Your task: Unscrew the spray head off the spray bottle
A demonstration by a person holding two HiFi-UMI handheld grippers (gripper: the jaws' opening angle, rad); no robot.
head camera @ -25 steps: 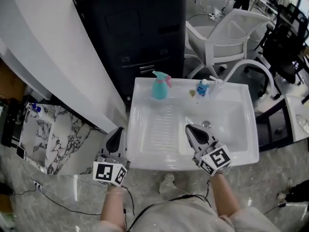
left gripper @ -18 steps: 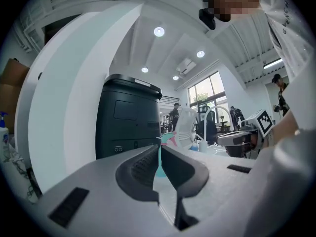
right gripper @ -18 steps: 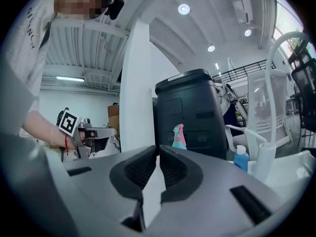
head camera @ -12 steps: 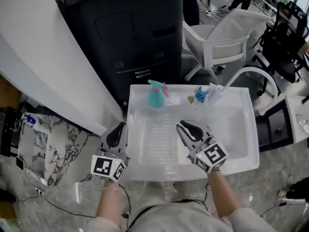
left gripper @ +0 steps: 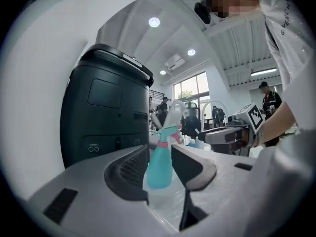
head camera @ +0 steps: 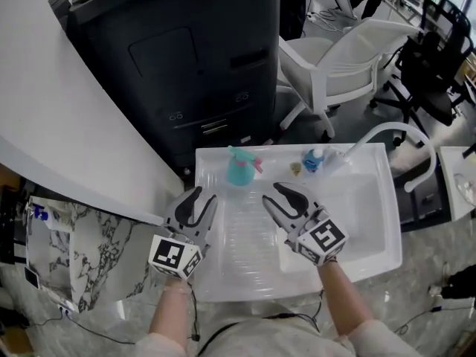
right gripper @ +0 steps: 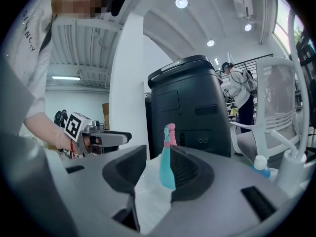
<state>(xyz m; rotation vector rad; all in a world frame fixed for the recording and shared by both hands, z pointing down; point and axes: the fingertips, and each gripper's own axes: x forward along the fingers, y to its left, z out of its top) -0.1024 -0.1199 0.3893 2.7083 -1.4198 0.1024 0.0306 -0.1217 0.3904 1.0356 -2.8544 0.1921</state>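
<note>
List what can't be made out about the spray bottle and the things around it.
The spray bottle: the screw collar's threads are too small in the head view, and the fill level is hidden by its opaque teal body in every view.
The small blue bottle: label too small, head view.
The tan item beside it: too small to identify, head view.

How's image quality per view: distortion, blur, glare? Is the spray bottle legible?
Head view: evenly lit, sharp, mild wide-angle bowing at the edges; teal spray bottle small but crisp, soft sheen on the white sink. Left gripper view: heavy fisheye, black corners, near foreground soft, bottle legible, ceiling lamp blown out. Right gripper view: same fisheye and vignette, bottle slightly soft.
</note>
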